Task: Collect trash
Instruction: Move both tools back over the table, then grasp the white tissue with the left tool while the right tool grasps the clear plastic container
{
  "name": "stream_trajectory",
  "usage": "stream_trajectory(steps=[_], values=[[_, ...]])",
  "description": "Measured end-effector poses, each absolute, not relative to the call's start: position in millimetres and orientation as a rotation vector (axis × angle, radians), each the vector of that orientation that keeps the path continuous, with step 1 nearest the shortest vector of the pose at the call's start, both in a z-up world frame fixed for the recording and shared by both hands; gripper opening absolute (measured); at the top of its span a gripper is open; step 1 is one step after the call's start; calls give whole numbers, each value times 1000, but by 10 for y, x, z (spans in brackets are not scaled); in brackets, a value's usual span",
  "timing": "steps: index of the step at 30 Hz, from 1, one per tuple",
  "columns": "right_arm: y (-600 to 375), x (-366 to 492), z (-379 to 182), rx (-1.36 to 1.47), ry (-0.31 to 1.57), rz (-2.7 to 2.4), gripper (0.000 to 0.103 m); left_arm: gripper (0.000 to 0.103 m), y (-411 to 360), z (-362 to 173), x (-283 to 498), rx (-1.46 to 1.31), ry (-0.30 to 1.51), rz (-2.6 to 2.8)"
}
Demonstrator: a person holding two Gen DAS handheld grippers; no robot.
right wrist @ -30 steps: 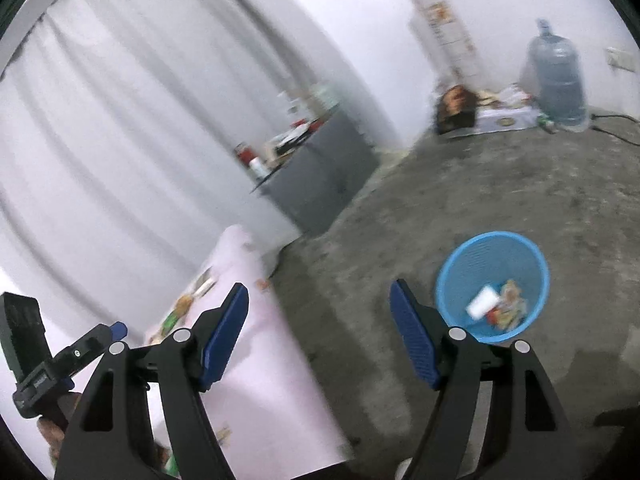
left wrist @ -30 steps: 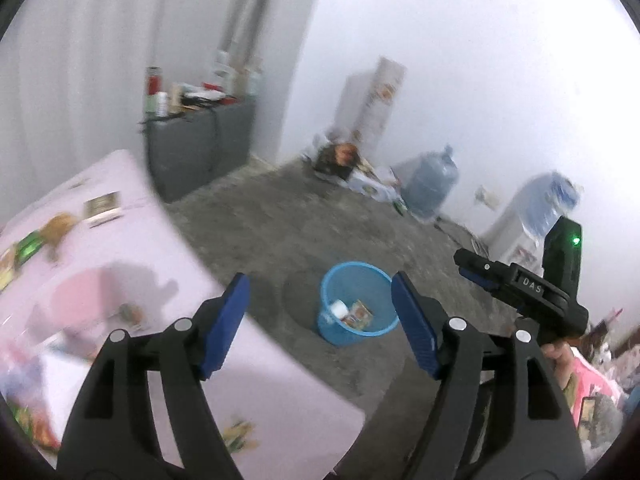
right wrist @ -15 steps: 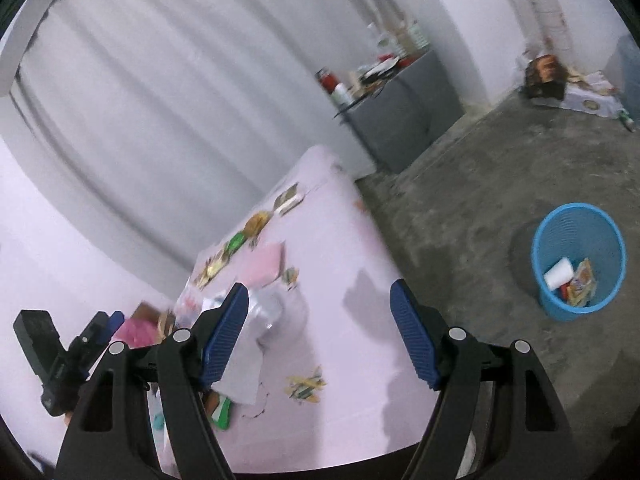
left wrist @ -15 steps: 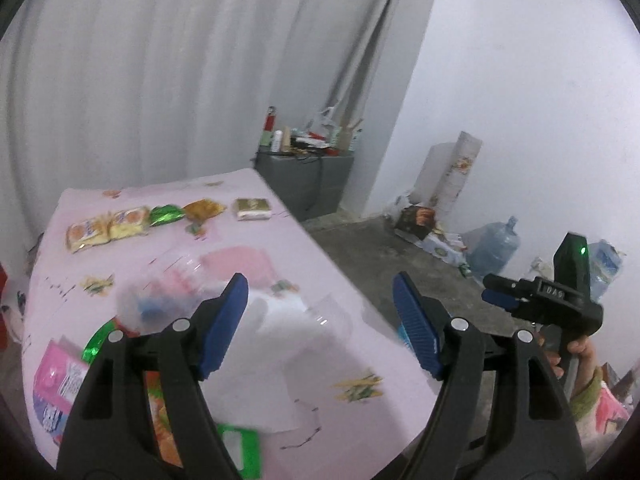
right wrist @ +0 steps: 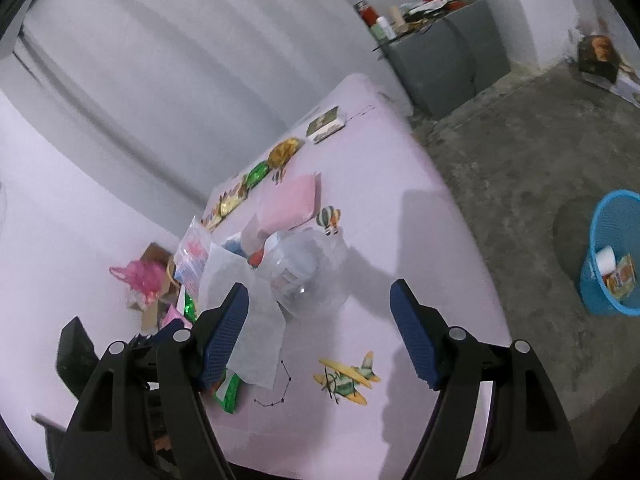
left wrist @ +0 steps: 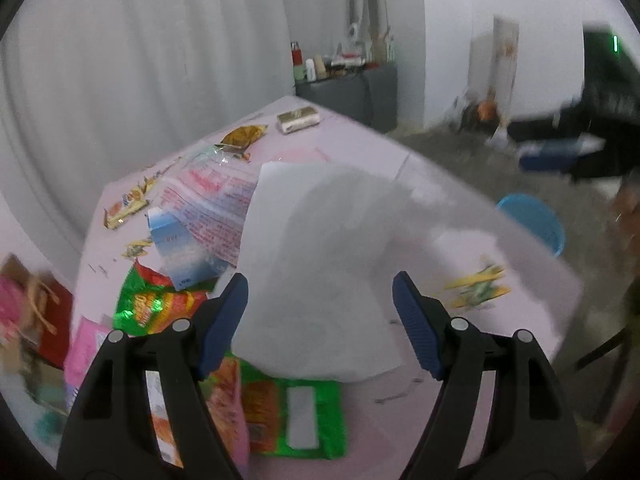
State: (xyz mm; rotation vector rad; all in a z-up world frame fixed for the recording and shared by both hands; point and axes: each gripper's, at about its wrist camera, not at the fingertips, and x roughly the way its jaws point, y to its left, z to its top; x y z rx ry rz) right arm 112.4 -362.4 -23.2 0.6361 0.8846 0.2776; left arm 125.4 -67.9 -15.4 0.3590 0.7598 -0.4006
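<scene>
Left wrist view: both grippers' ribbed blue jaws released above thin white paper (left wrist: 320, 264), crinkly foil wrappers (left wrist: 156, 300)

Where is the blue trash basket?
The blue basket stands on the concrete floor at the right wrist view's right edge, apart from the pink table.

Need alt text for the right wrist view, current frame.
Open right gripper hovers empty above a pink table littered with wrappers, a white paper sheet and a clear plastic bottle. A blue bin holding some trash stands on the concrete floor at right.
</scene>
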Motion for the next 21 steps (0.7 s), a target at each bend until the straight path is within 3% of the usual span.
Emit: stream_trajectory(steps=[11, 18, 21], values=[[-3484, 1791, -514, 750, 992, 392, 71, 69, -887, -486, 1536, 549, 789, -305], [-3286, 2183, -556, 701, 1091, 362, 71, 54, -917, -500, 1449, 619, 759, -258], [-3185, 2219, -606, 661, 1131, 353, 62, 44, -886, -461, 1412, 610, 751, -243]])
